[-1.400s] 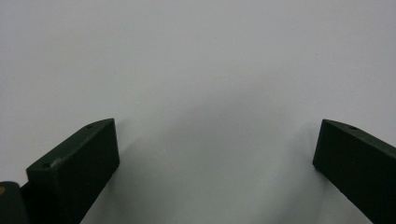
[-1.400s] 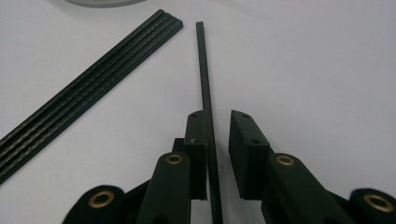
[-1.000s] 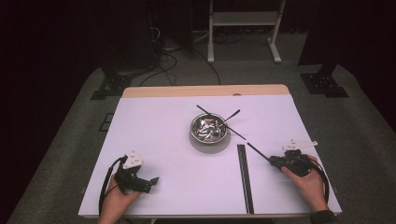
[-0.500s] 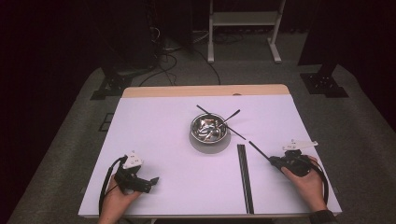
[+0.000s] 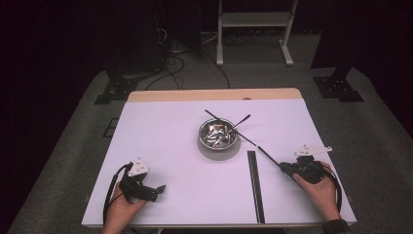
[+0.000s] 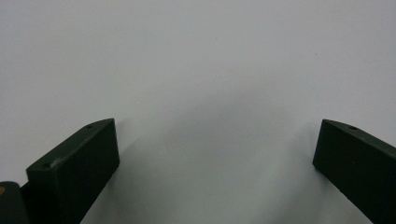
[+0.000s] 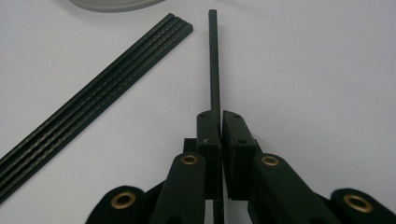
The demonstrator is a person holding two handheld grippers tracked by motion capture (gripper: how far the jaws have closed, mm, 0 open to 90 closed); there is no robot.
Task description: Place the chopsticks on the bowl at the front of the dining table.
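A metal bowl at the table's middle holds small metal pieces, and two black chopsticks lie across it. Several black chopsticks lie side by side in a straight row in front of the bowl. My right gripper is shut on one more black chopstick, which points toward the bowl just above the table. In the right gripper view that chopstick runs straight out from my right gripper, beside the row. My left gripper rests at the front left, open over bare table.
The white table sheet has a wooden strip along its far edge. Dark floor, cables and a white stand lie beyond the table. The bowl's rim shows at the top of the right gripper view.
My right gripper has shifted slightly right and away from the bowl with the chopstick in it. The left gripper has stayed put.
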